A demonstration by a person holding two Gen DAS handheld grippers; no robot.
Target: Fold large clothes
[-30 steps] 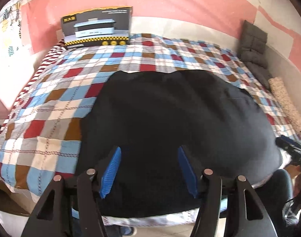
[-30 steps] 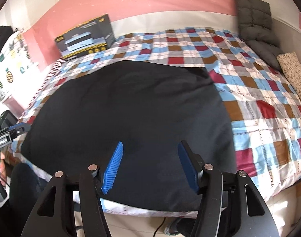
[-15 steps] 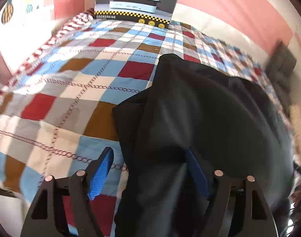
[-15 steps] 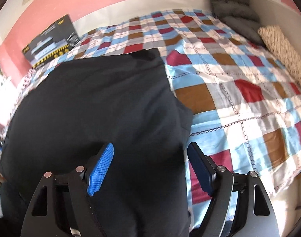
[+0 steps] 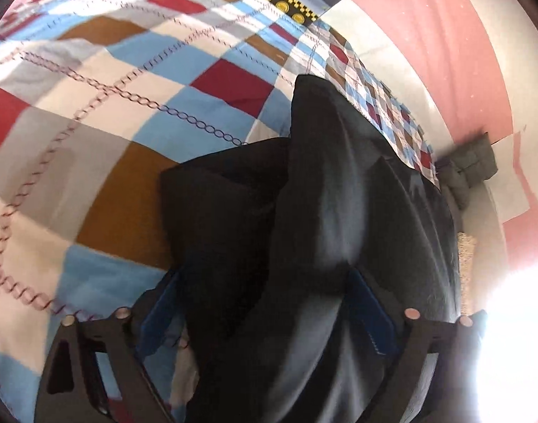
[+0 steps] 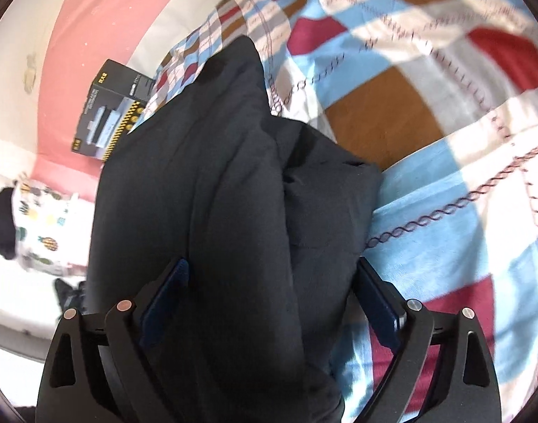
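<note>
The left gripper [image 5: 265,312] points forward and down, its blue-padded fingers [image 5: 369,317] spread wide with dark cloth bunched between them. The right gripper [image 6: 270,298] is posed alike, fingers [image 6: 376,303] wide apart on either side of the cloth.

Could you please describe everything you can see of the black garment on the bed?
The black garment is a large, plain, matte piece of soft, fairly thick-looking cloth. It lies on the checked bedspread, bunched into long raised folds, with a squarish flap spread flat at each side. Its near edges run between the wide-apart fingers of the left gripper and the right gripper; neither has closed on it.
</note>
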